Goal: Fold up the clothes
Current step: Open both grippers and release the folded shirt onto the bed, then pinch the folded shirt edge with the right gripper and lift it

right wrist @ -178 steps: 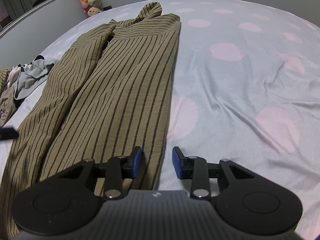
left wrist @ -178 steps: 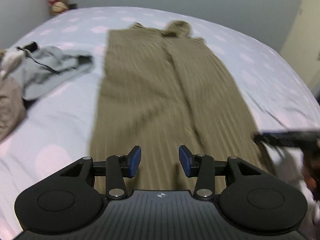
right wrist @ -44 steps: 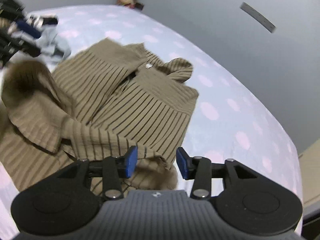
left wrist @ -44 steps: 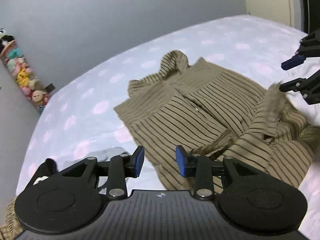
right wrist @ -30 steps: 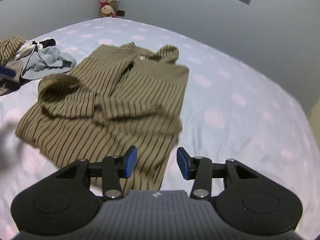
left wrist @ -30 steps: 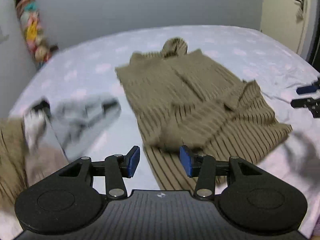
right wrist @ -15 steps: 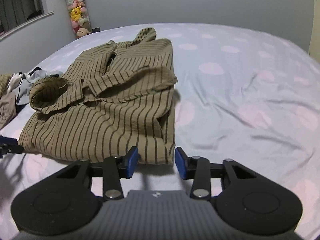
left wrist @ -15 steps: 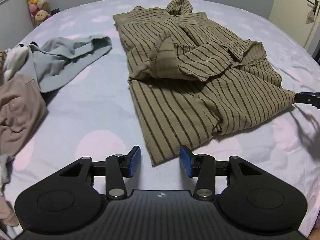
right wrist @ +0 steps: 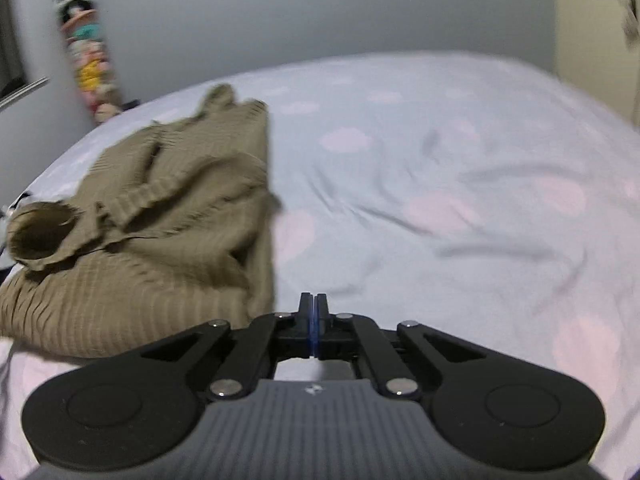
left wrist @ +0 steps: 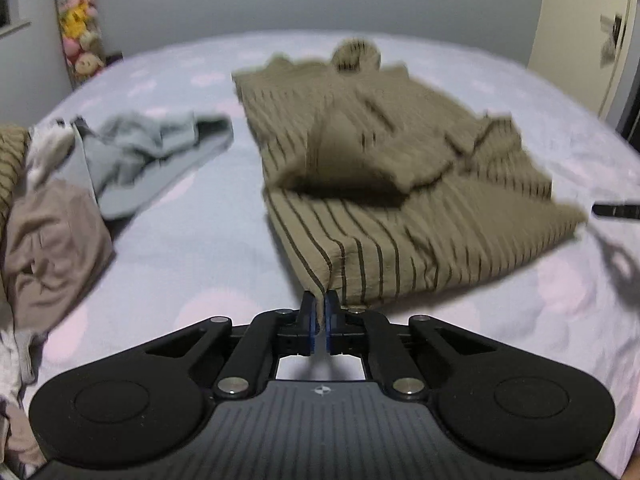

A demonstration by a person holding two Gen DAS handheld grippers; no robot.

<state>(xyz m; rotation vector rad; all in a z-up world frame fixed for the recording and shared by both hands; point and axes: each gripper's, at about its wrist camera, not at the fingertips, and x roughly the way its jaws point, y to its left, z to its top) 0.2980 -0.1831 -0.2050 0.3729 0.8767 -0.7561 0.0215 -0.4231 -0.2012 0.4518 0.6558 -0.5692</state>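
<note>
- The bed, covered in a pale sheet with pink cloud shapes, is seen filling both views.
- The striped olive shirt is laid on the bed, partly folded, with 1 sleeve doubled back over the body and the collar at the far end; much of it is blurred.
- A heap of other clothes, grey-blue, white and brown, is seen well apart to the left of the shirt.
- The left hand-held gripper is clenched on the near hem corner of the shirt, cloth being pinched between its blue pads.
- The right hand-held gripper is closed with pads touching, just beside the shirt's near right edge; nothing is seen between them.
</note>
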